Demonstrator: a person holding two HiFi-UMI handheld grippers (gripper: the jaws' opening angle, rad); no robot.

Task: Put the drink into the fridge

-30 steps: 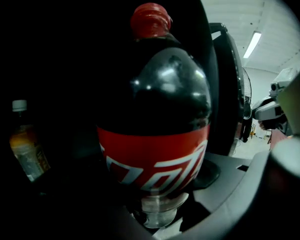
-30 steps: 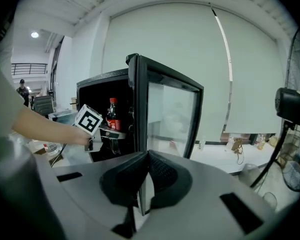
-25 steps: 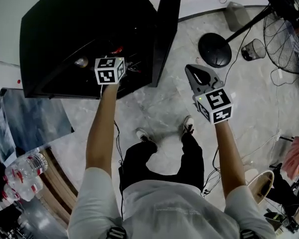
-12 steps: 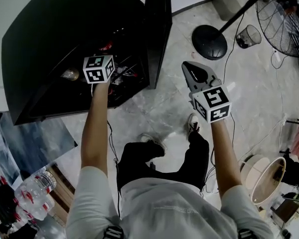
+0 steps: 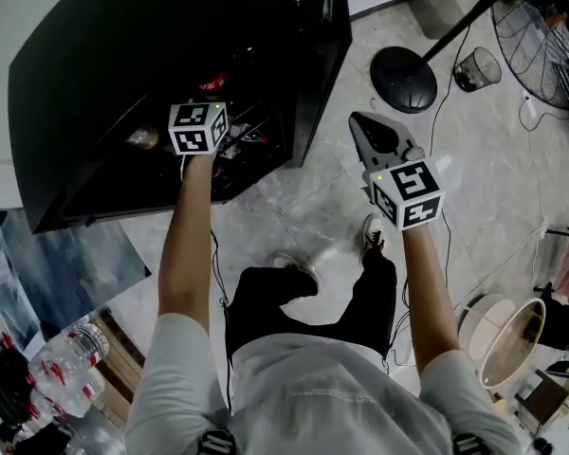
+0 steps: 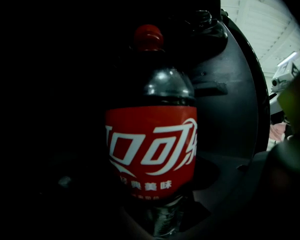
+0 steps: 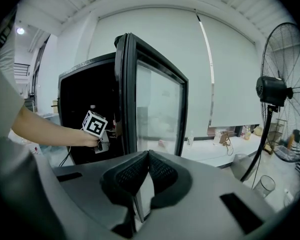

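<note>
A cola bottle (image 6: 151,149) with a red label and red cap stands upright in the dark fridge (image 5: 123,64) and fills the left gripper view. My left gripper (image 6: 155,219) reaches into the fridge and looks shut on the bottle's lower body, though the jaws are mostly lost in shadow. In the head view only its marker cube (image 5: 200,128) shows at the fridge opening. My right gripper (image 5: 375,133) hangs in the air to the right of the open glass door (image 5: 322,55). Its jaws are shut with nothing between them (image 7: 142,184).
A standing fan's round base (image 5: 406,66) and pole stand right of the door, with a small wire basket (image 5: 479,67) beyond. A pack of water bottles (image 5: 62,368) lies at lower left. Cables trail over the marble floor (image 5: 303,207) near the person's feet.
The left gripper stays inside the fridge with the bottle, shifting only slightly. The right gripper keeps its place beside the door.
</note>
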